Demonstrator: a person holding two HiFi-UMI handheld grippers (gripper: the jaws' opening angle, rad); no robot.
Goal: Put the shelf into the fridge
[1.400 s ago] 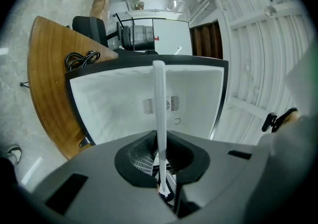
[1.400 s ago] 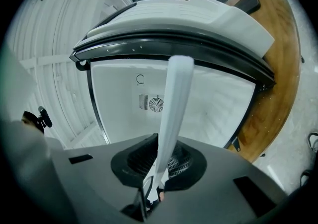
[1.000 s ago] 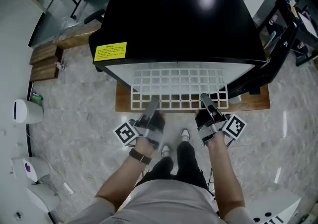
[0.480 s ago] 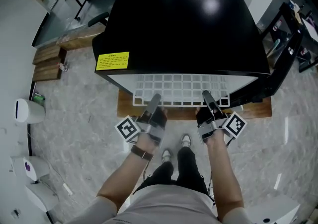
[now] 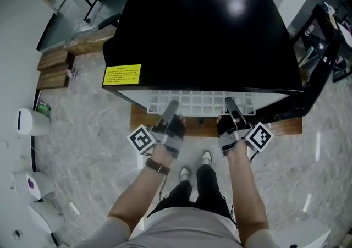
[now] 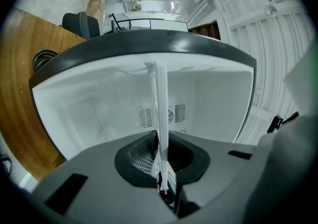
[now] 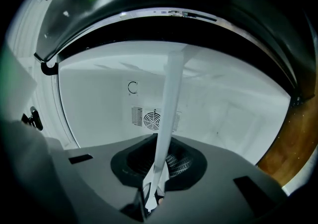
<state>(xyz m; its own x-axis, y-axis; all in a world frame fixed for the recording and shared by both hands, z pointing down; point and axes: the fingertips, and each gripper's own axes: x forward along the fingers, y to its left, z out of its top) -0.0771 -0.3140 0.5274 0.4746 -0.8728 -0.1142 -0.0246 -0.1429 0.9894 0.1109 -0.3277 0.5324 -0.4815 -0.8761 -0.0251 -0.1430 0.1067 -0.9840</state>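
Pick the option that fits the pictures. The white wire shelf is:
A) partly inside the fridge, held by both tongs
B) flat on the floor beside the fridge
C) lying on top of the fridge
A: the shelf sticks out of the fridge opening, and the left tongs and right tongs are each shut on its front edge.

The shelf (image 5: 201,100) lies mostly inside the fridge (image 5: 203,27) at 12 o'clock, its near edge held by the left gripper (image 5: 170,107) at 7 o'clock and the right gripper (image 5: 230,103) at 5.
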